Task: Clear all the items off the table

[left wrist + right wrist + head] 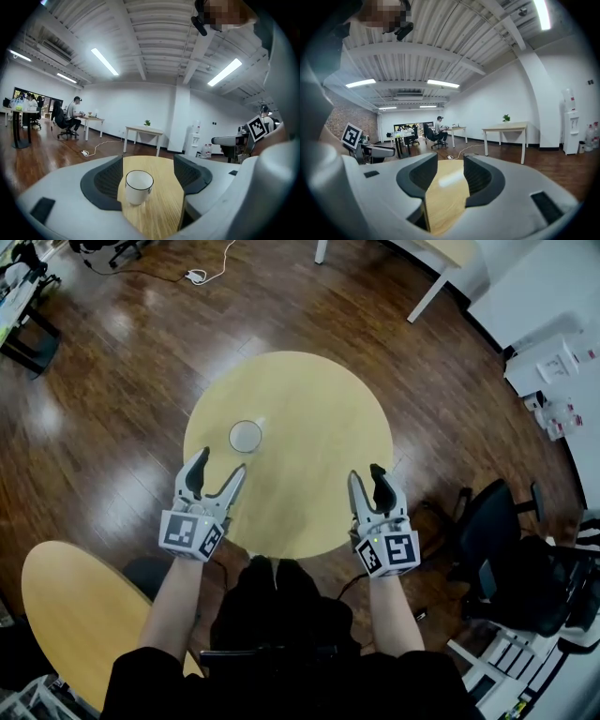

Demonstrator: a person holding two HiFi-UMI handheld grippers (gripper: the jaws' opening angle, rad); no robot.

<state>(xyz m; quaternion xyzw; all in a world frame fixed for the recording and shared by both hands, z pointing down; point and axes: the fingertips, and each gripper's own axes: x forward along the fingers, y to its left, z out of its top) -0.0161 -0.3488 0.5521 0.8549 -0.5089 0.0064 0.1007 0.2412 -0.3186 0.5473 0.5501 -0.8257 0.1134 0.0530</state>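
Trouble first, from the head view: the white cup (246, 436) stands upright on the round worktop (309, 399), the only item there, just ahead of our left gripper (218, 468). That gripper's fingers (197, 472) are spread wide and hold nothing. Our right gripper (367, 476) hangs over the worktop's right side, well apart from the cup, its fingers partly parted and empty. We judge that an advance off-line would let one finger nudge the cup and tip it or push it toward the far edge. From above the cup looks empty, so we expect no spill.

Left gripper view: the cup sits ahead in the gap between the fingers, nearer the left one, touching neither. Closing too early would pinch only the near rim, and a light cup could skate on the smooth wood.

Right gripper view: only bare worktop shows between the half-open fingers.
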